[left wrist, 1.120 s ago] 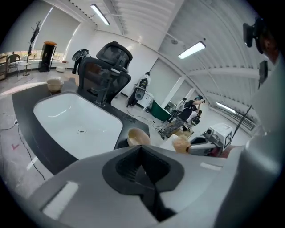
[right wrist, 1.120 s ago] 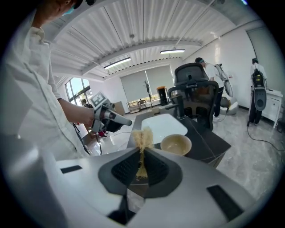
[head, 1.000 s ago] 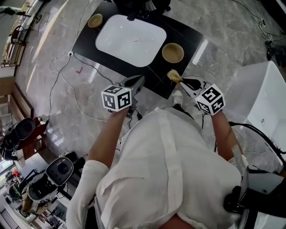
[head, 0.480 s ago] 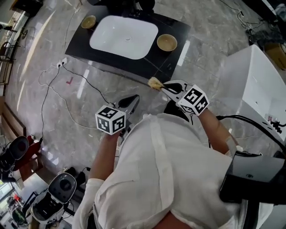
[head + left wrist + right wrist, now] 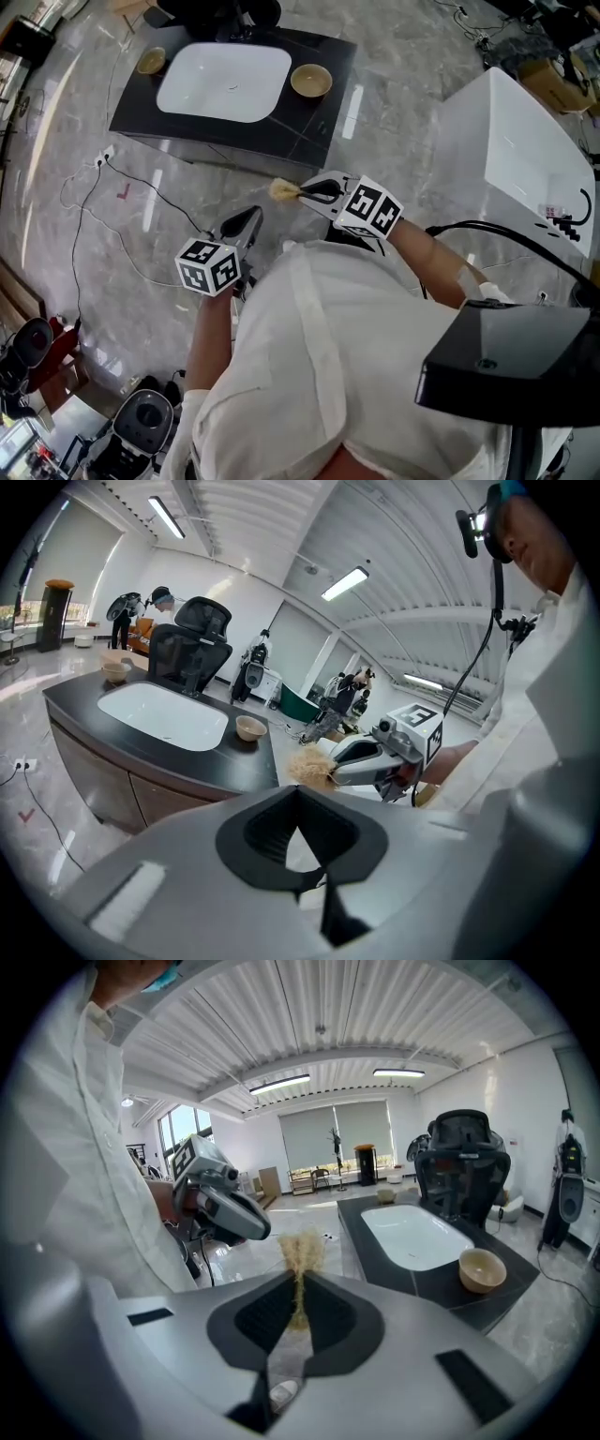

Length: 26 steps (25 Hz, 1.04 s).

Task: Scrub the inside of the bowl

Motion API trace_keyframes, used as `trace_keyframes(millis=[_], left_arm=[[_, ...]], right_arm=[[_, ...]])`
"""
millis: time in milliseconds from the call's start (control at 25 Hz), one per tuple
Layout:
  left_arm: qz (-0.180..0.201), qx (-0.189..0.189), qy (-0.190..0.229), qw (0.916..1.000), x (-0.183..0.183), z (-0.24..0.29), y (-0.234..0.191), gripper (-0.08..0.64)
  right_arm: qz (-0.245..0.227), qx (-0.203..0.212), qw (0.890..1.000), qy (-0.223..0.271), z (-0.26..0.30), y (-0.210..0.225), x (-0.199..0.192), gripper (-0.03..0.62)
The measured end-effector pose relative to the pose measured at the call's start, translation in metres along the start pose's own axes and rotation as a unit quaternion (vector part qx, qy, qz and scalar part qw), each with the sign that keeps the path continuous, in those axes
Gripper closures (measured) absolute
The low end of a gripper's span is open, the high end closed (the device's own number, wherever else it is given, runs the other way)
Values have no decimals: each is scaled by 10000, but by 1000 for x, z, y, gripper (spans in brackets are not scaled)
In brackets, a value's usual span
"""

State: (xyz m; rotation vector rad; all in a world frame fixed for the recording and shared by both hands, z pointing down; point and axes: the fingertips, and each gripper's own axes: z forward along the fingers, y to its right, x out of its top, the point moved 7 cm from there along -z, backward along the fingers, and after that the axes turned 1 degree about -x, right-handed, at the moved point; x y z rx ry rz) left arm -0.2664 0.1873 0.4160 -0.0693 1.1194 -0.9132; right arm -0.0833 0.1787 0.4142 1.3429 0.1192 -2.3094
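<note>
A tan bowl (image 5: 310,80) stands on the black counter (image 5: 323,131), right of the white sink (image 5: 225,82). It also shows in the left gripper view as the bowl (image 5: 249,727) and in the right gripper view as the bowl (image 5: 482,1269). My right gripper (image 5: 302,192) (image 5: 298,1288) is shut on a tan fibrous scrubber (image 5: 281,191) (image 5: 300,1252), held over the floor well short of the counter. My left gripper (image 5: 246,223) (image 5: 298,799) hangs lower left of it, shut on nothing. Both grippers are far from the bowl.
A second small bowl (image 5: 150,61) sits at the counter's left end. A black office chair (image 5: 464,1162) stands behind the counter. A large white tub (image 5: 511,159) is at the right. Cables (image 5: 103,178) trail over the marble floor on the left.
The person has stepped back: the counter, sink and bowl now lie farther off. Both grippers have drawn away from the counter, the right one still holding the scrubber.
</note>
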Motion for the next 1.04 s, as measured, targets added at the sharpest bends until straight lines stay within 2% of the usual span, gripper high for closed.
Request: trace_keyframes(millis=[400,760,1040], left_arm=[[-50,221,251,9994,-11,-20,5,555],[-46,299,278,9992,-23,-28,10,555],[-31,-2,24,10000,-31,-22,15,555]], right_arm=[[-367,45,9993,-35,-4,-22,8,568],[-422,51,9991,-3,-6,-34,5,568],[-127,-192,9997,-122,-18,-53,-8,568]])
